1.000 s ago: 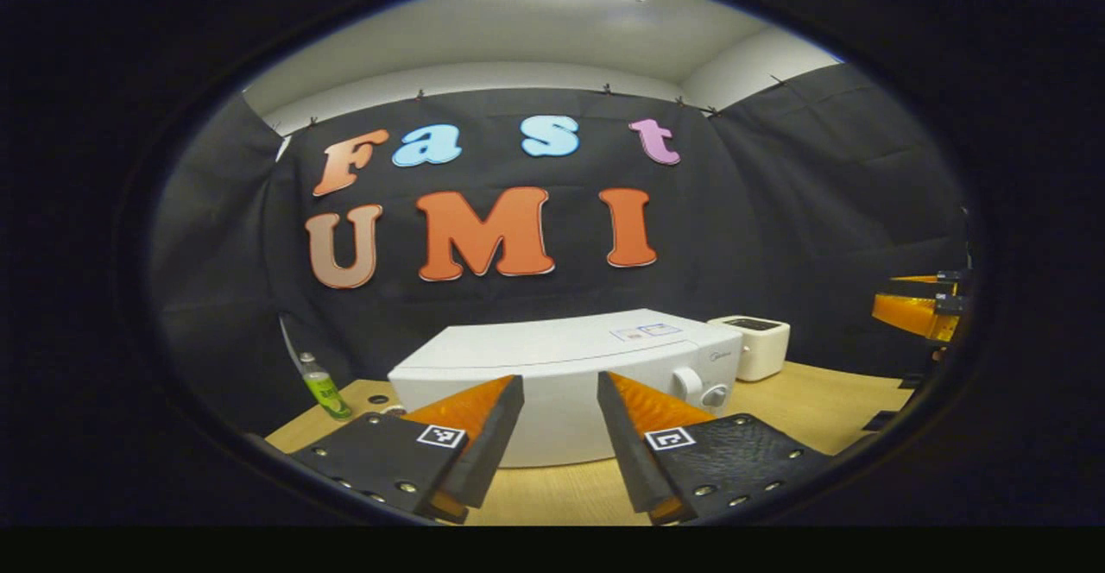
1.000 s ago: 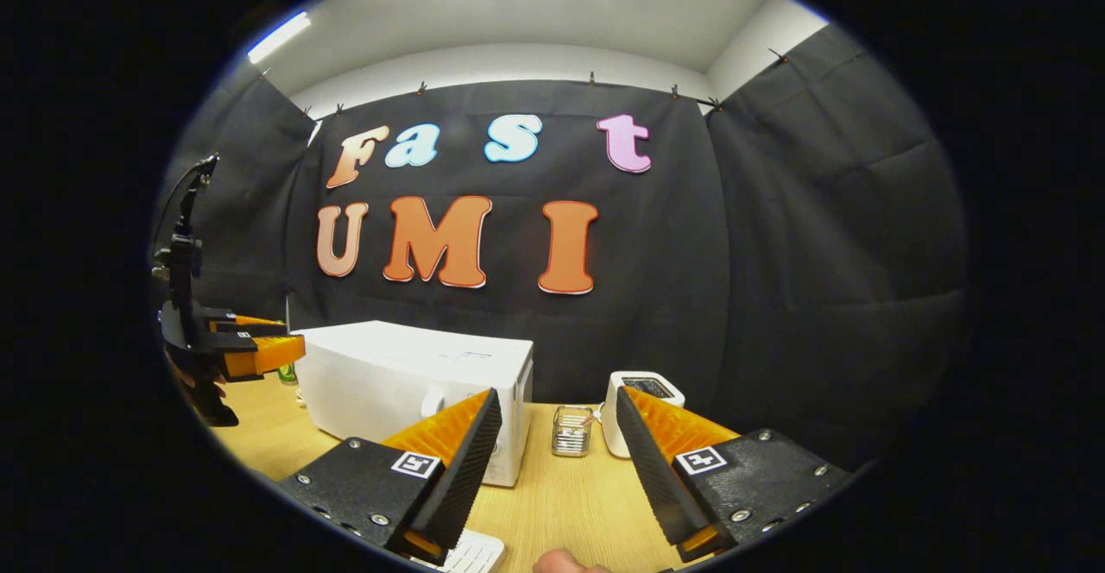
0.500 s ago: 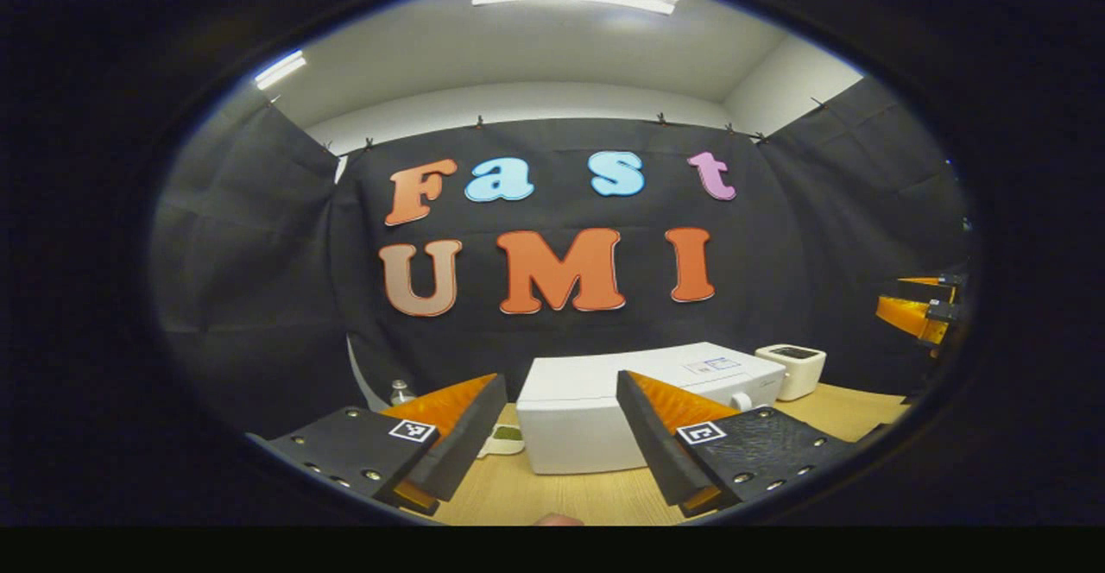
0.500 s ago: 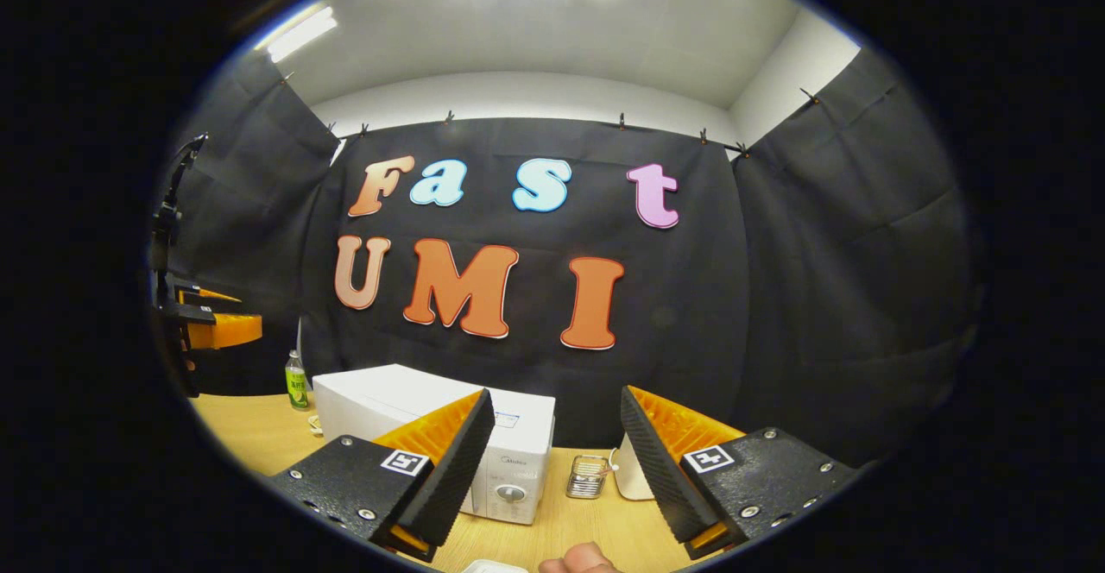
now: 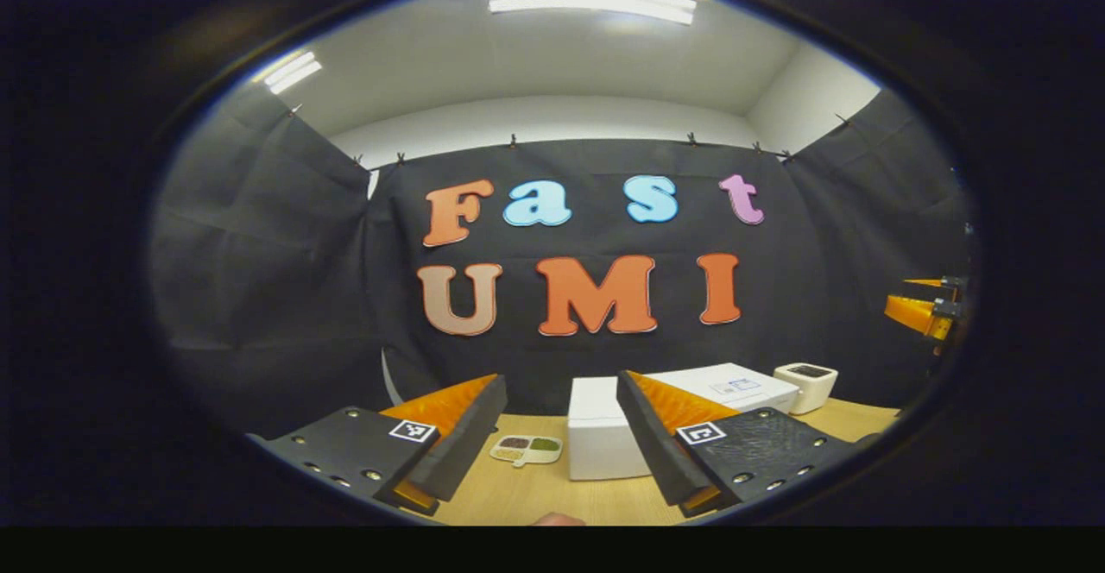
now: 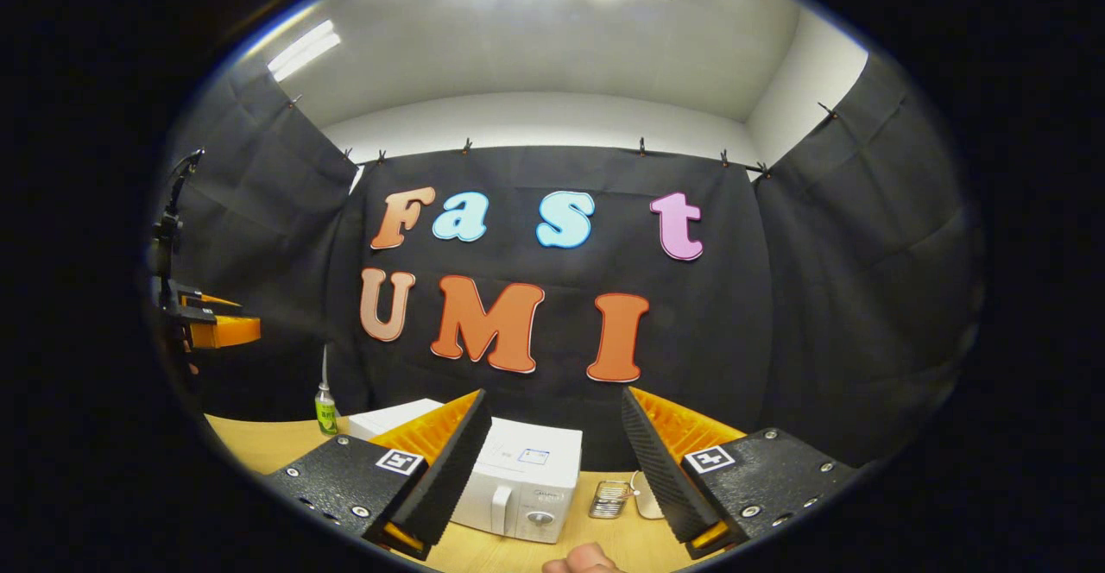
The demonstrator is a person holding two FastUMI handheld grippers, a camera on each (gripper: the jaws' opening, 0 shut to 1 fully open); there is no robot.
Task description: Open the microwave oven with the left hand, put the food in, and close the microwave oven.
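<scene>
Left gripper view first: the left tool (image 5: 561,435) hangs above the wooden worktop (image 5: 518,495) with its two orange-and-black fingers spread wide and nothing between them. Through the gap sits the white microwave oven (image 5: 604,443), seen from its side, its door shut, resting on the worktop well beyond the fingertips. Just to its left lies the food tray (image 5: 526,448), a small white divided dish with dark and green fillings in its compartments, apart from the oven. Behind the oven's far end stands a white toaster (image 5: 805,386). Out at the right edge, the right tool (image 5: 922,312) shows as an orange finger held up in the air.

Over to the right gripper view: the right tool (image 6: 557,469) is also wide open, empty, raised over the worktop (image 6: 250,443). The microwave oven (image 6: 518,487) shows its front corner here, handle and knob facing the camera, partly hidden behind the left-hand finger. A small clear glass container (image 6: 609,499) stands just right of it, and a green-labelled bottle (image 6: 325,409) stands at the back left. A fingertip of the person's hand (image 6: 583,560) peeks in at the bottom. The left tool (image 6: 211,327) floats at the far left.
</scene>
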